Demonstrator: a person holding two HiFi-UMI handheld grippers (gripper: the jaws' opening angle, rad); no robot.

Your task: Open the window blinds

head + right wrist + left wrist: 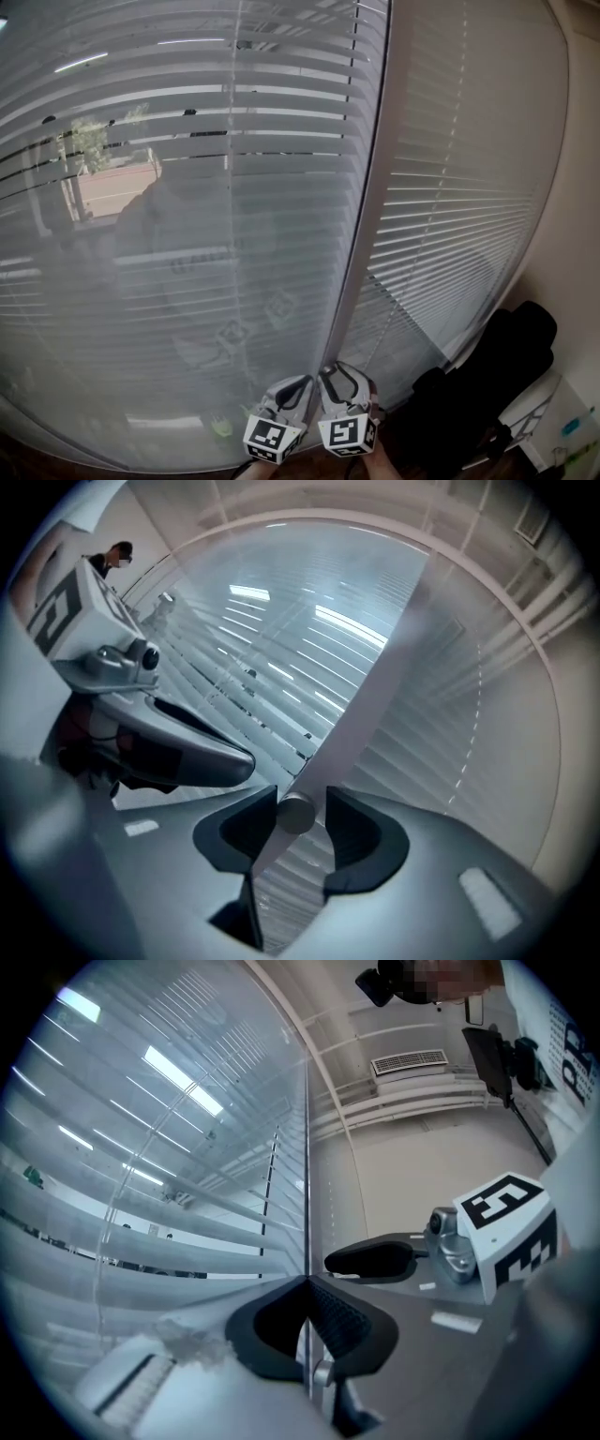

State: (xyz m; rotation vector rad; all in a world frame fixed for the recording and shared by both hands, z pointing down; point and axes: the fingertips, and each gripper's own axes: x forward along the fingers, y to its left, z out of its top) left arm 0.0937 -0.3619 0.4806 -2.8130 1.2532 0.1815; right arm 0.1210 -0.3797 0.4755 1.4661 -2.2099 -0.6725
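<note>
One wand [295, 815], seemingly in right hand-held gripper [300, 801]

Thin wand [307, 1147] runs down into your left gripper [307, 1286], and pinched stretch is hidden by pads. On right gripper [302, 808], round knob [295, 814] sits between jaws, but can't tell if far pad actually touches it. Whatever hangs above knob blends into pale frame [375, 696]. In head view, both gripper bodies are cut off by bottom edge. Outside stuff behind blinds [187, 187] only peeks through gaps, too blurry to name. Dark shape [487, 384] lower right could be chair or bag, no telling.
</note>
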